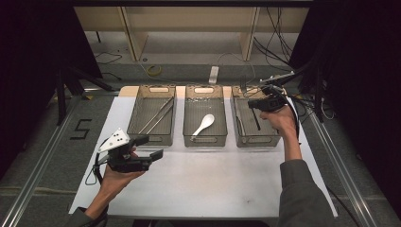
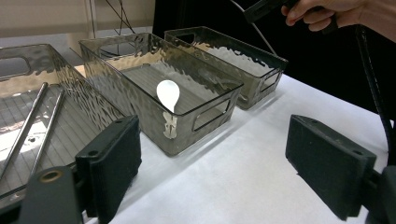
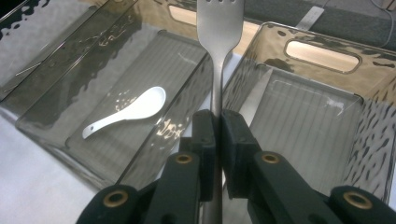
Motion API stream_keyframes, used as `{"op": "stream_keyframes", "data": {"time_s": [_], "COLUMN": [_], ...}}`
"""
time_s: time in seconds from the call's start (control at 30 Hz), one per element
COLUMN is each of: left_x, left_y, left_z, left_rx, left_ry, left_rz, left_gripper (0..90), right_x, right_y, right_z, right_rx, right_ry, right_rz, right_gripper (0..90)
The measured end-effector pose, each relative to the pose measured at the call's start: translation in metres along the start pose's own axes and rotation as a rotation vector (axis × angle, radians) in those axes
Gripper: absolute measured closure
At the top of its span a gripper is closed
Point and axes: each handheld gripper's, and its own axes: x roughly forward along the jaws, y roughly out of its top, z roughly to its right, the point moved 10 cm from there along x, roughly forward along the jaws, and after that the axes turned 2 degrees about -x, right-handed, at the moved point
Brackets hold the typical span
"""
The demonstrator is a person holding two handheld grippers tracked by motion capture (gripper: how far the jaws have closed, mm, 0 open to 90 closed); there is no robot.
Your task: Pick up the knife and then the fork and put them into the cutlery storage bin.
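Now right tool [image 3: 218, 140] pinching fork [image 3: 217, 28] handle, tines pointing away, left tool [image 2: 233, 172] spread.

A white ceramic soup spoon [image 1: 204, 124] lay in the middle clear ribbed plastic bin [image 1: 204, 140]. Two long metal chopsticks [image 1: 156, 116] rested in the left clear bin [image 1: 151, 138] on the white tabletop [image 1: 208, 179].

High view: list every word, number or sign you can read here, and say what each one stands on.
"5": a dark numeral marked on the grey floor left of the table.
The three bins, the white spoon, the fork and both tools carry no readable text.
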Motion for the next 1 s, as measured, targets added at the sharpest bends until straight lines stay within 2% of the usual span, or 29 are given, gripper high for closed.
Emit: {"op": "stream_keyframes", "data": {"time_s": [0.67,1.0], "left_x": [-0.001,-0.001], "left_y": [0.001,0.001], "left_z": [-0.001,-0.001], "left_rx": [-0.002,-0.002], "left_ry": [0.001,0.002], "left_rz": [0.007,0.01], "left_gripper": [17.8,17.8], "right_x": [0.022,0.038], "right_y": [-0.01,-0.026], "right_z": [0.013,0.017], "right_rx": [0.065,0.097], "right_ry": [-0.039,-0.049], "right_rz": [0.002,-0.025], "right_gripper": [85.1,85.1]}}
